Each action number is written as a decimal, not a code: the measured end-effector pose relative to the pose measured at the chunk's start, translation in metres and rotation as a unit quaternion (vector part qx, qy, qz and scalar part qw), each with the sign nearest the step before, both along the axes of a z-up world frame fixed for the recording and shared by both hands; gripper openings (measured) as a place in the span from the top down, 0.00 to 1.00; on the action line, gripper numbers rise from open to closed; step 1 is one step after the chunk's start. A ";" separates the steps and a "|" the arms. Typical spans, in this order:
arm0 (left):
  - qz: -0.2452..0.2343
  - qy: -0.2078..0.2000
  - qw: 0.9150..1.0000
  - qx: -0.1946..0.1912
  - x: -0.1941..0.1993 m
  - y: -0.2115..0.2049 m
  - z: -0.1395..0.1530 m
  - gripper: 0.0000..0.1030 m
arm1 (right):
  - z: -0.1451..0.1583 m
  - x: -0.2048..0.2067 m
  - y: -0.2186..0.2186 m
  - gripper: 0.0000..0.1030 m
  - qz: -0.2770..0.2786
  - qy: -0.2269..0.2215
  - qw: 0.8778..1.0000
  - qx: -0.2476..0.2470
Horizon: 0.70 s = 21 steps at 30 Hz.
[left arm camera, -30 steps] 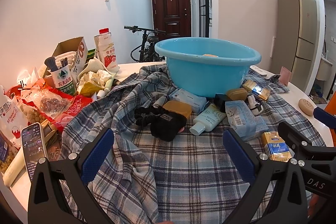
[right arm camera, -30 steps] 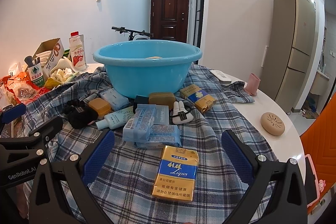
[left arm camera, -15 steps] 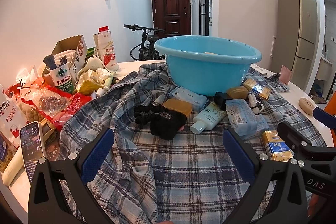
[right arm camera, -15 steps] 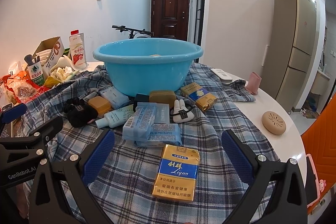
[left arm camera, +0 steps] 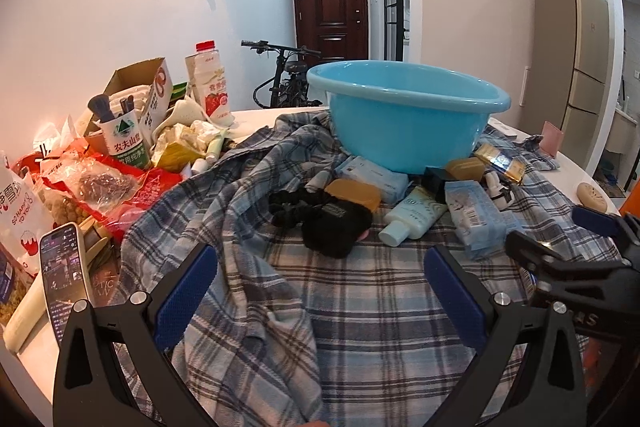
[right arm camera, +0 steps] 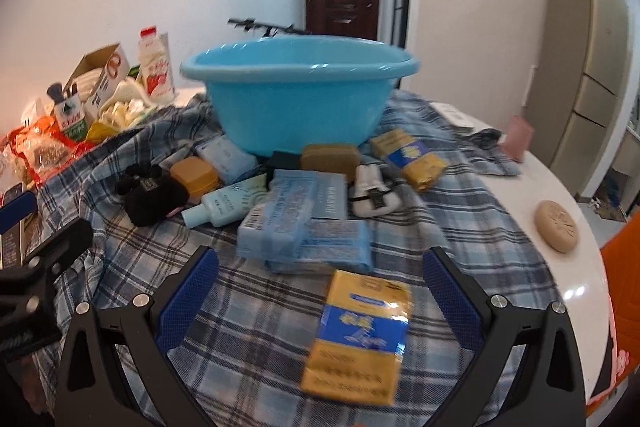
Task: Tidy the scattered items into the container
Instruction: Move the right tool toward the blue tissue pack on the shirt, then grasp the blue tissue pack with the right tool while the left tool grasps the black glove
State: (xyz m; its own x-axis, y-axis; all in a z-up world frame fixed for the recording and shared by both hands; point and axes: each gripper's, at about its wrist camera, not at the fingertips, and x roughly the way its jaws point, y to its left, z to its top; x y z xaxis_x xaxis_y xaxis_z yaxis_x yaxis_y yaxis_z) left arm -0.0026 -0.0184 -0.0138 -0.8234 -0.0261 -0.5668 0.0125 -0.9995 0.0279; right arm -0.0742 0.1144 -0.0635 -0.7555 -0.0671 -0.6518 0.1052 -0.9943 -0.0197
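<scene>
Gold-and-blue packet (right arm camera: 358,337) flat on plaid cloth (right arm camera: 256,339), blurred.

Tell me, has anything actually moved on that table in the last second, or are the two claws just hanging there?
The right claw has eased forward and down over the gold and blue packet, which now looks larger and blurred between its open fingers. The left claw barely shifted. Nothing was picked up or let go. The blue basin, the tissue packs and the black pouch lie where they were on the plaid cloth.
</scene>
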 end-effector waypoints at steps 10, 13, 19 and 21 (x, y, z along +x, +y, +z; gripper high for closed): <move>-0.001 0.012 1.000 0.013 0.009 -0.019 0.002 0.00 | -0.025 -0.043 -0.038 0.00 0.011 -0.066 0.997 0.049; 0.000 0.006 1.000 0.021 0.006 -0.024 -0.001 0.00 | -0.029 -0.048 -0.041 0.09 0.010 -0.069 0.996 0.049; 0.000 0.002 1.000 0.031 0.005 -0.031 -0.005 0.00 | -0.035 -0.057 -0.041 0.40 -0.011 -0.067 0.995 0.071; 0.000 0.000 0.999 0.032 0.004 -0.032 -0.006 0.00 | -0.032 -0.056 -0.039 0.55 -0.011 -0.060 0.996 0.066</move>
State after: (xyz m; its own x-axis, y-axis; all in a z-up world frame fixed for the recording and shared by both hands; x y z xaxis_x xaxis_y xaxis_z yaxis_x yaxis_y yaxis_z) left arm 0.0018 -0.0506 -0.0200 -0.8231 0.0098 -0.5678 0.0125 -0.9993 -0.0353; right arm -0.1306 0.0757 -0.0955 -0.6724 0.0409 -0.7390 0.0936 -0.9858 -0.1397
